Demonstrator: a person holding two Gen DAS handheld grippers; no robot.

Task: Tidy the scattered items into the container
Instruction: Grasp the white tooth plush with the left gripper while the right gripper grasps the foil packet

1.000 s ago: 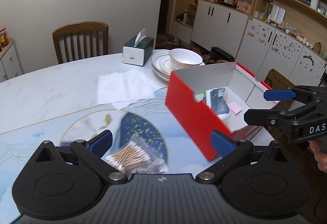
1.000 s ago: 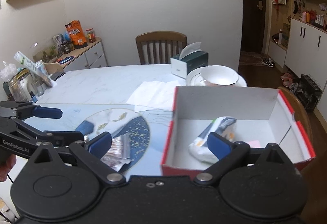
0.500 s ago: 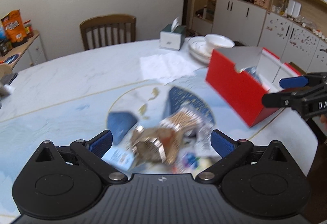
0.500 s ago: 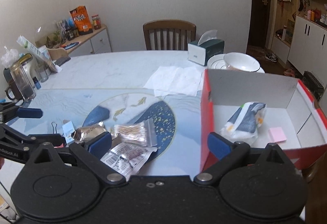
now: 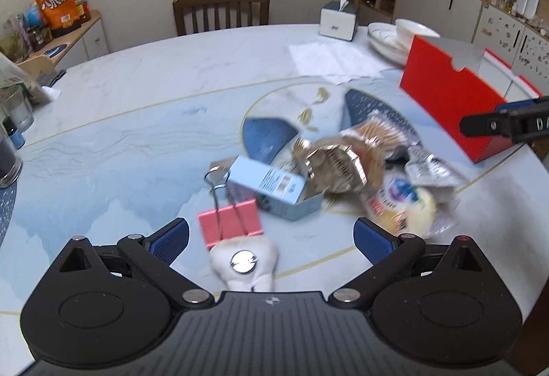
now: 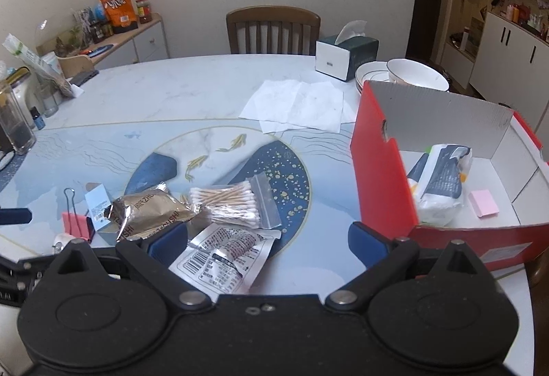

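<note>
Scattered items lie heaped on the blue disc of the table [image 6: 206, 91], well apart from nothing but each other: a bag of cotton swabs [image 6: 228, 202], a gold foil packet [image 6: 151, 214], a printed sachet [image 6: 224, 256], a small blue carton [image 5: 271, 190], a pink binder clip [image 5: 230, 226] and a white plush bit [image 5: 245, 264]. My left gripper [image 5: 271, 240] hangs released over the clip and plush, nearest to reach. My right gripper [image 6: 267, 242] is spread too, empty above the sachet, beside the red box [image 6: 384, 180], which holds a dark pouch [image 6: 442, 180] and a pink note pad [image 6: 483, 202]. I judge the overlaps the hindrance: the carton leans on the foil packet, crowding the clip.
</note>
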